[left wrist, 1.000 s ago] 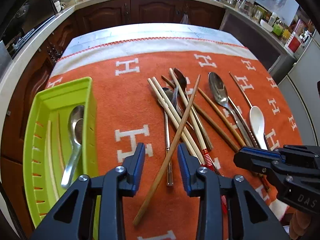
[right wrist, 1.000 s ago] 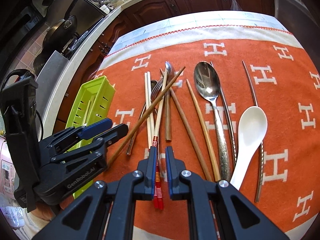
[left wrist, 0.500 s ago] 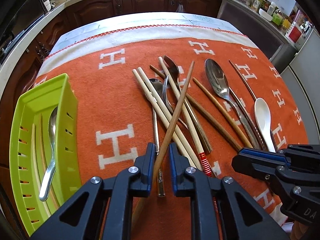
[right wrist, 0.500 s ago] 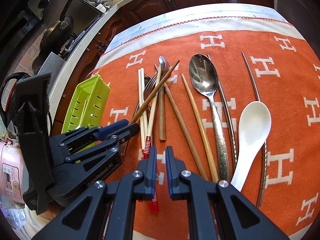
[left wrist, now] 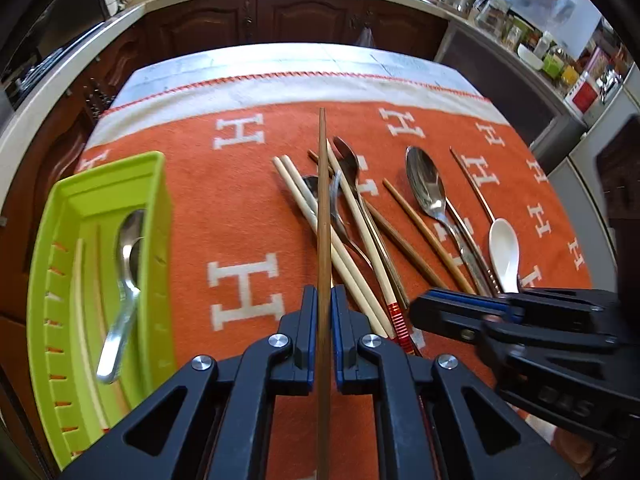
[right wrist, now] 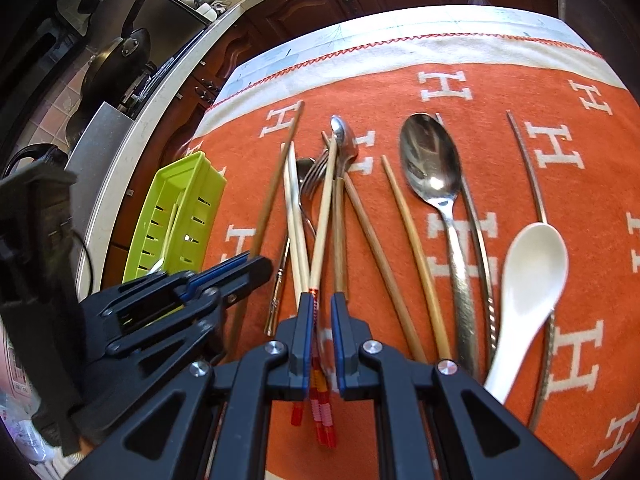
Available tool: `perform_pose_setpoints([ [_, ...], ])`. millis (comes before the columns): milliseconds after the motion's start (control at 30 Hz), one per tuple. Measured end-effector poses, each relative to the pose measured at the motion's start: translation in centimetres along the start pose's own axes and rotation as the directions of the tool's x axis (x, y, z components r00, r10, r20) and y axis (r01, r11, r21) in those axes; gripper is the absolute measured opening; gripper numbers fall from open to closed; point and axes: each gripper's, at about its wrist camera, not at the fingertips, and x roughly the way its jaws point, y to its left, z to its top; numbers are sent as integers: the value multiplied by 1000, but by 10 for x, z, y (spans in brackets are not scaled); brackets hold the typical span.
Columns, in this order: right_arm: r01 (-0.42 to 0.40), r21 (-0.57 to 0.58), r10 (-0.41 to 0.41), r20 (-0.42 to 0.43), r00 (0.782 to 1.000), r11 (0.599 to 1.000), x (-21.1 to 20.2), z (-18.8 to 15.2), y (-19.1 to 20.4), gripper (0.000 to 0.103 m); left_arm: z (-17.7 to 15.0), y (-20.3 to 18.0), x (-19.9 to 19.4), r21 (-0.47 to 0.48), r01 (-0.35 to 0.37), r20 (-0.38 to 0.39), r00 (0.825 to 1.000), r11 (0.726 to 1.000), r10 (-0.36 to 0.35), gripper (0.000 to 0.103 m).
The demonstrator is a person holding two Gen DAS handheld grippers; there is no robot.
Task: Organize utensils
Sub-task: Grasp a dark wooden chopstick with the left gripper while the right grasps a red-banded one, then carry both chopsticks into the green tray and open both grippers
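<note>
Left tool (left wrist: 323, 334) clamps the brown chopstick (left wrist: 322, 216)!
Its length runs straight ahead; green tray (left wrist: 160, 184) lies left. Right tool (right wrist: 322, 334) grips the red-banded chopstick (right wrist: 322, 216).

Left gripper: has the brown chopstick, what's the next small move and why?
Probably lift and swing it left toward the green tray. The left gripper is shut on the brown chopstick, whose far end lies across the pale chopsticks and a fork; the tray already holds a spoon.
</note>
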Motion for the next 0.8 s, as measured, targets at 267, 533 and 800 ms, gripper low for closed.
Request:
perform_pose_setpoints([
  [267,53,-33,-53,-18,998,998,20,8,13,9,-1,28,-63,-60,-40,104,994,997,46,4],
  [533,97,-30,-98,-18,995,995,32,18,18,9,-6,72,-92,-140,-148,135,977,979,167,4],
  [800,119,4,-119,-50,992,993,40,22,21,6,-14,106,-80,-186,-210,82,970,960,228,4],
])
